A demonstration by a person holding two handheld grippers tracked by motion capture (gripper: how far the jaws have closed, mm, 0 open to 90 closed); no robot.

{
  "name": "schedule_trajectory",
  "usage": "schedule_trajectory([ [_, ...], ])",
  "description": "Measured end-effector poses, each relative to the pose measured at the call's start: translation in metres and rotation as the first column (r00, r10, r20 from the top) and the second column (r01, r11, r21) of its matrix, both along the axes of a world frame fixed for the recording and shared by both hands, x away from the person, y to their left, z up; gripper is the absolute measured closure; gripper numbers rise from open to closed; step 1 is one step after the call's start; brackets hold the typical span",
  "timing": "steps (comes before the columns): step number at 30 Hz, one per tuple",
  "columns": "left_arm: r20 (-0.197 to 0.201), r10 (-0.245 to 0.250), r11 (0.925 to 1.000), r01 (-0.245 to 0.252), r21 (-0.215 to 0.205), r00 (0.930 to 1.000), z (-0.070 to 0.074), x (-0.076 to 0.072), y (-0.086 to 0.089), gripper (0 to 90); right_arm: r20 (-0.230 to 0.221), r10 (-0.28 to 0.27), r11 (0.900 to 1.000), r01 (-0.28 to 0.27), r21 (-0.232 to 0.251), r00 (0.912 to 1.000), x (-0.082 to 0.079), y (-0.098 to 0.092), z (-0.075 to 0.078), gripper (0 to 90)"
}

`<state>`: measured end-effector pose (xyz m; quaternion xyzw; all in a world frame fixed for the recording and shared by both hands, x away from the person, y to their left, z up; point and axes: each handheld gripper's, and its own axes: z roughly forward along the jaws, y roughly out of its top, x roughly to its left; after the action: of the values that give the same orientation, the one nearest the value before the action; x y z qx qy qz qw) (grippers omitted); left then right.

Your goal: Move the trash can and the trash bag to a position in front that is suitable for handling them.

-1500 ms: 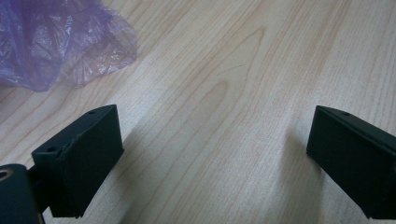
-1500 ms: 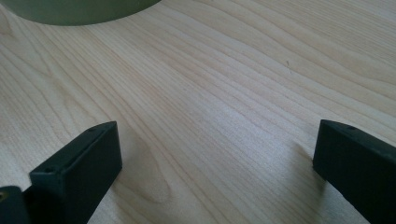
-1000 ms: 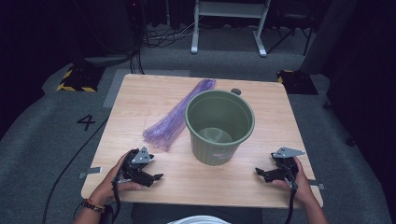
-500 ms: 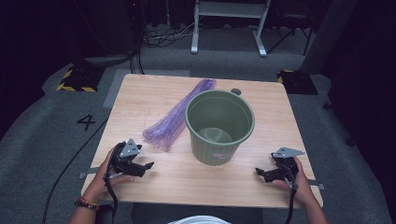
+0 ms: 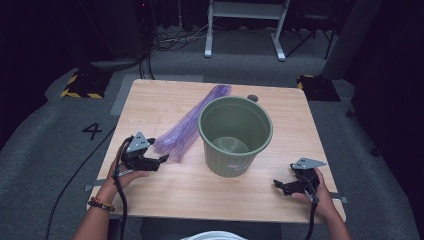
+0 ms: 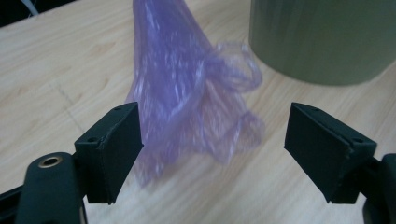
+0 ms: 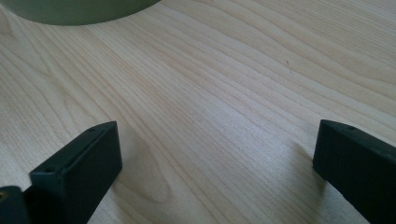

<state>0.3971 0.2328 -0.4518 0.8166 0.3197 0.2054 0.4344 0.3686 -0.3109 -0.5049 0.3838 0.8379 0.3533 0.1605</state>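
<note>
A crumpled purple plastic bag (image 5: 187,125) lies stretched across the wooden table (image 5: 165,97), left of a green bin (image 5: 235,135) that stands upright with nothing inside. My left gripper (image 5: 161,160) is open, its tips just short of the bag's near end. In the left gripper view the bag (image 6: 191,93) lies between and beyond the spread jaws of the left gripper (image 6: 233,154), with the bin (image 6: 322,37) at the upper right. My right gripper (image 5: 278,186) rests open near the front right edge, above bare wood. The right gripper (image 7: 215,172) holds nothing, and the bin's base (image 7: 79,9) is at the top.
A small dark round object (image 5: 253,98) lies on the table behind the bin. Black cables trail from both grippers off the front edge. The floor is grey carpet with a "4" marking (image 5: 93,131) at the left, and a white stand (image 5: 245,25) is behind the table.
My left gripper has moved forward and to the right, up to the near end of the purple bag. The right gripper has stayed where it was.
</note>
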Motion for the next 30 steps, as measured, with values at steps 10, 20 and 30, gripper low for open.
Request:
schedule_trajectory([
  [10,-0.007,0.034,0.9994,-0.034,0.005,0.9994,-0.007,0.032,-0.023,23.3,0.0,0.0,1.0,0.0,0.0,1.0,0.0,0.0,0.0,1.1],
  [20,-0.086,-0.026,0.998,0.031,0.055,0.9959,-0.029,0.05,-0.037,45.8,0.0,0.0,1.0,0.0,0.0,1.0,0.0,0.0,0.0,1.1],
  [30,-0.15,-0.065,0.9886,0.084,0.125,0.9865,-0.038,0.052,-0.032,67.9,0.0,0.0,1.0,0.0,0.0,1.0,0.0,0.0,0.0,1.1],
])
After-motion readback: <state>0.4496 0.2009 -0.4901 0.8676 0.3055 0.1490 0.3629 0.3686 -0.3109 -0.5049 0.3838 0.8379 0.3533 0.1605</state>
